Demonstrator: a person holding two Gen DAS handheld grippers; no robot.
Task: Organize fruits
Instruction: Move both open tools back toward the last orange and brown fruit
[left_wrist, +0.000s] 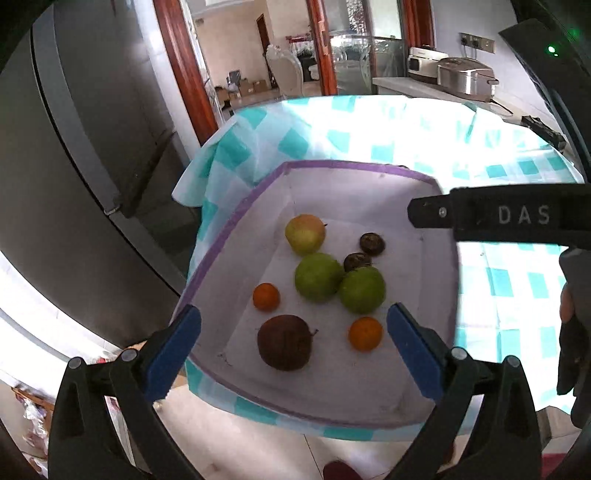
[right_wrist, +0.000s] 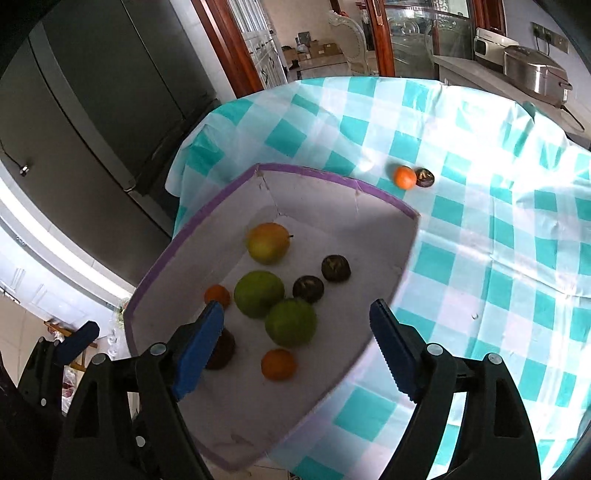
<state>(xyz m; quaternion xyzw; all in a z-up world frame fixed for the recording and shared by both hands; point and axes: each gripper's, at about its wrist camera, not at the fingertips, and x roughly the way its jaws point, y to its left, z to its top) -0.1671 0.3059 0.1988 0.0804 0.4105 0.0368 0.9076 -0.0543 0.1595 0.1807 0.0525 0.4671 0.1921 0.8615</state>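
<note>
— Both claws hang spread over the tray, gripping nothing: the left gripper (left_wrist: 293, 319) and the right gripper (right_wrist: 297, 319) each show blue pads wide apart with only air between them.

— And the fruit?

— Most of it lies inside the white tray (right_wrist: 207, 236) with the purple rim, which sits on the checked tablecloth (right_wrist: 480, 258) at the table's near-left corner. A yellowish pear (right_wrist: 267, 243) is farthest back; two green fruits (right_wrist: 259, 294) touch each other in the middle; two small dark fruits (right_wrist: 335, 268) lie just beside them. A small orange (right_wrist: 279, 364) is at the front, another orange (right_wrist: 217, 294) by the left wall, and a big dark-brown fruit (left_wrist: 285, 342) at the front left, half hidden behind the right gripper's pad in its own view.

— Anything outside?

— One loose orange (right_wrist: 404, 177) and a dark fruit (right_wrist: 424, 178) touching it, on the cloth beyond the tray's far rim.
</note>
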